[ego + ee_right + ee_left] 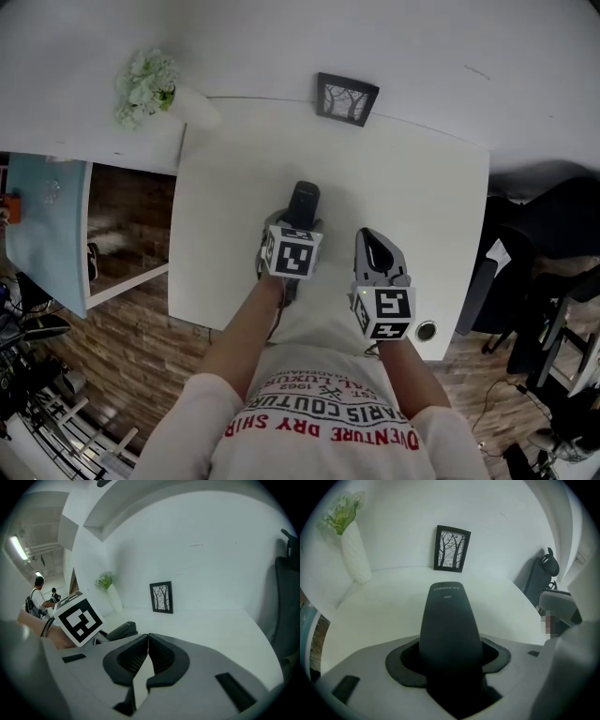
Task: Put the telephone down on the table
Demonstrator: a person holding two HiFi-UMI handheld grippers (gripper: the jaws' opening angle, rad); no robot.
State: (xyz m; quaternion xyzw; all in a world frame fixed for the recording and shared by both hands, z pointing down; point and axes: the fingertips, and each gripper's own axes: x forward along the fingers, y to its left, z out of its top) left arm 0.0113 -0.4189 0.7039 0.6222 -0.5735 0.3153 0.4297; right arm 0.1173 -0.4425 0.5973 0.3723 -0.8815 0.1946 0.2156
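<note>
above white table (412, 206), left gripper (297, 232) on telephone (305, 199)

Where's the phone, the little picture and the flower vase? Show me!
telephone (450, 620): left gripper view, middle of its dark body.
picture frame (347, 99): head view, centre of the tree picture.
vase (356, 557): left gripper view, its white body.

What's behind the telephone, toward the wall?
A picture frame stands behind the telephone, at the far edge of the table by the wall; a white vase of flowers stands further left. Bare table lies between. The telephone hides the strip of table right behind it.
</note>
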